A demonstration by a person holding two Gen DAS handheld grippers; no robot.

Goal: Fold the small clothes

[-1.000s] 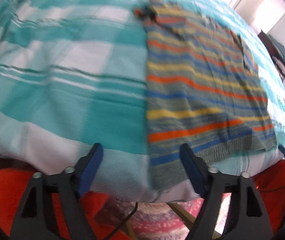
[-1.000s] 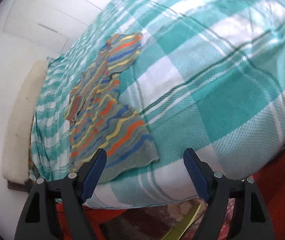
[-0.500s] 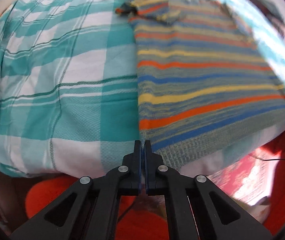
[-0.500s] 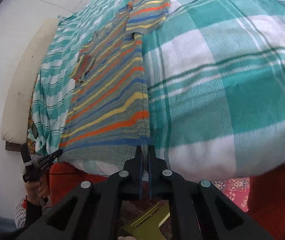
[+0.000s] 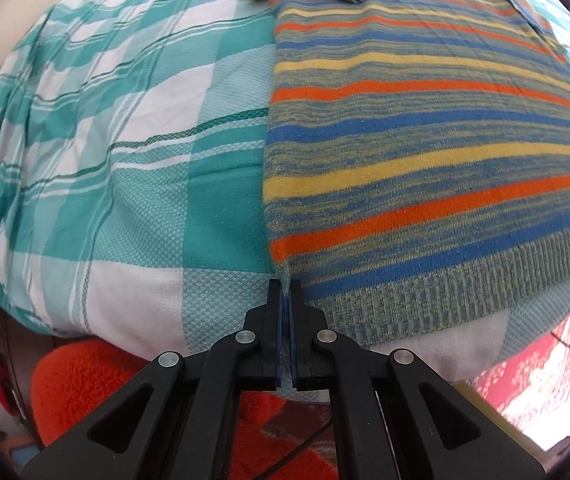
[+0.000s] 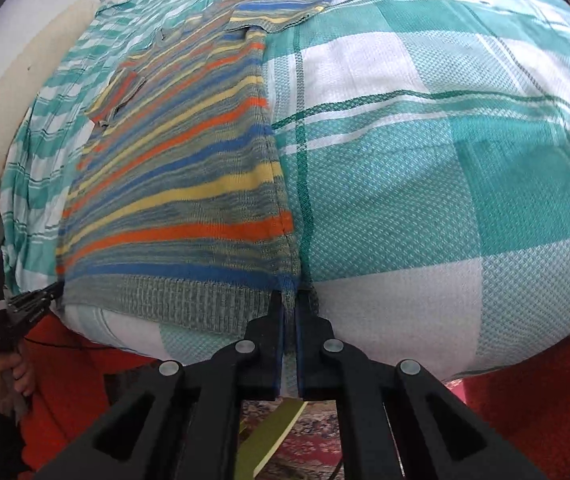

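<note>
The striped sweater (image 5: 425, 152) lies flat on the bed's checked cover (image 5: 125, 160). My left tool (image 5: 285, 286) and right tool (image 6: 289, 300) are clenched on its two hem corners — one each.

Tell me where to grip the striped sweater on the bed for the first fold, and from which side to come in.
Grip the striped sweater at the two corners of its ribbed hem, coming from the near bed edge. It lies flat with the hem nearest. The left gripper and right gripper already pinch those corners, one each.
</note>
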